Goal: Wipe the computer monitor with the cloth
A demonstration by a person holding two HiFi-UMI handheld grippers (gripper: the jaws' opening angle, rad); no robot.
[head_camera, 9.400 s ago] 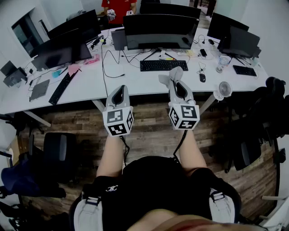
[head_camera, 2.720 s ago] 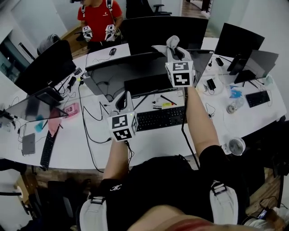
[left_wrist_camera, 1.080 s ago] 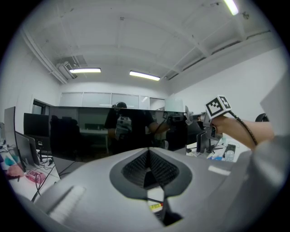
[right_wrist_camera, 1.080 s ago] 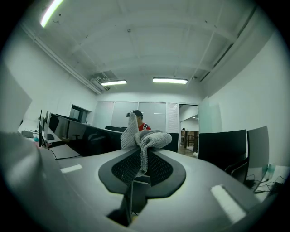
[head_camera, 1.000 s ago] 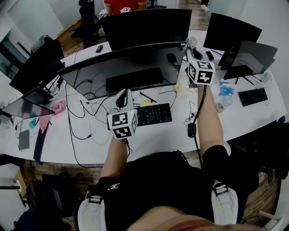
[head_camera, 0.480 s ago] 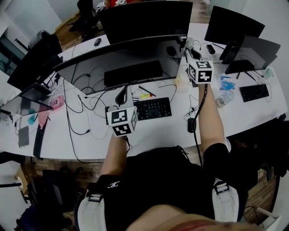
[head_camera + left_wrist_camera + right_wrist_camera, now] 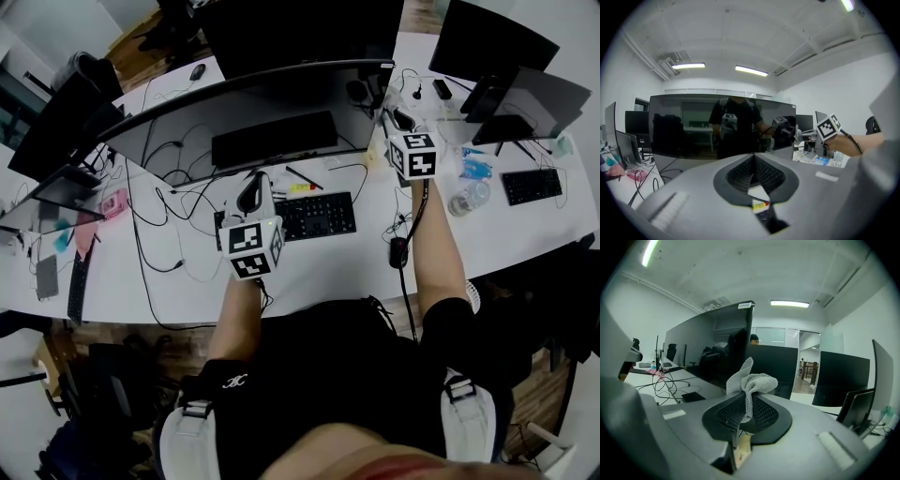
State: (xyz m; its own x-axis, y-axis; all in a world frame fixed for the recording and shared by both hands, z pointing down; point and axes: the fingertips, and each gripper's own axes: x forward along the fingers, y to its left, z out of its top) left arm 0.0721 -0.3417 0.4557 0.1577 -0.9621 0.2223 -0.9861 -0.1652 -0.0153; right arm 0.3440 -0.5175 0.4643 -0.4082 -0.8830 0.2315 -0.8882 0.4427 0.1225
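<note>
In your right gripper view the cloth (image 7: 752, 380) loses its lower end between the jaws of your right gripper (image 7: 746, 405); from your head view it is too small to pick out, so you cannot tell whether it touches the monitor (image 7: 272, 103); your left gripper (image 7: 250, 194) covers one end of the keyboard (image 7: 319, 216); the small items beside your right forearm are too tiny to name.

We see a black rectangular keyboard (image 7: 317, 216) on the white desk (image 7: 347, 267), with a black computer mouse (image 7: 397, 251) near it.

Coarse-knit cloth (image 7: 750, 380), glossy monitor screen (image 7: 684, 133)
</note>
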